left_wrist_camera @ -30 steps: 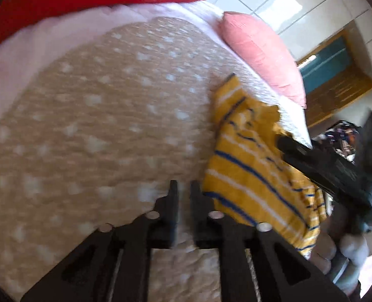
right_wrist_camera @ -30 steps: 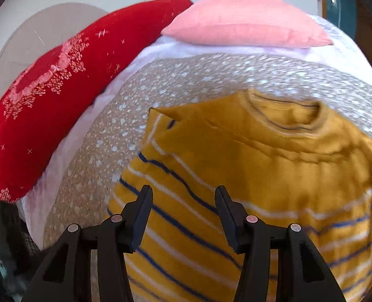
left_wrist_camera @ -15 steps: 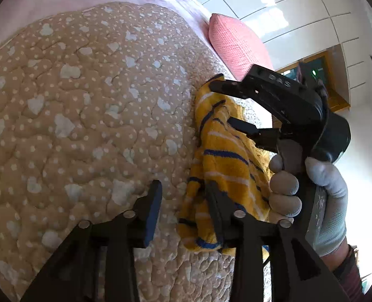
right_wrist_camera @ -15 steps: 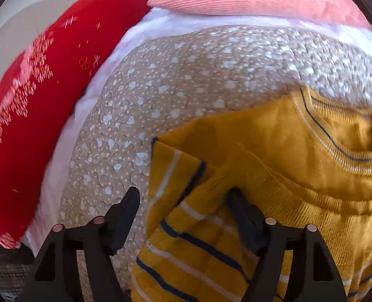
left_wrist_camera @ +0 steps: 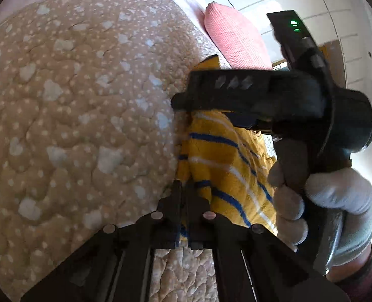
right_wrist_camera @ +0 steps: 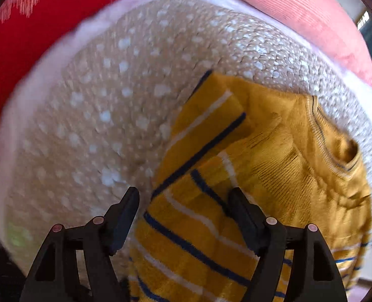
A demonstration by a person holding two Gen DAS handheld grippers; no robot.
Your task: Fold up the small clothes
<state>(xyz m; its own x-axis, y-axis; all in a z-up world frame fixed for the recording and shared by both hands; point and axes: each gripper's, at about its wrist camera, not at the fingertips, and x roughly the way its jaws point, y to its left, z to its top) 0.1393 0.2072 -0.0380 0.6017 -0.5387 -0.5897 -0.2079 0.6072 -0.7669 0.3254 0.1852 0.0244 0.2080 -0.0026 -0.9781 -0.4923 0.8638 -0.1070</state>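
No legible writing on striped sweater [right_wrist_camera: 211,226].

No legible text, brand, no. or sign in either view. Only near-candidate: three pale blurred marks on the side of the right gripper [left_wrist_camera: 180,100], at about 1 o'clock from centre in left wrist view; too smeared to read. Two green indicator lights on its upper housing, toward 1 o'clock, carry no characters. Yellow striped sweater [right_wrist_camera: 211,226] shows no label or tag w/ print. Quilted cover [right_wrist_camera: 97,125] has a spot pattern only, no lettering.
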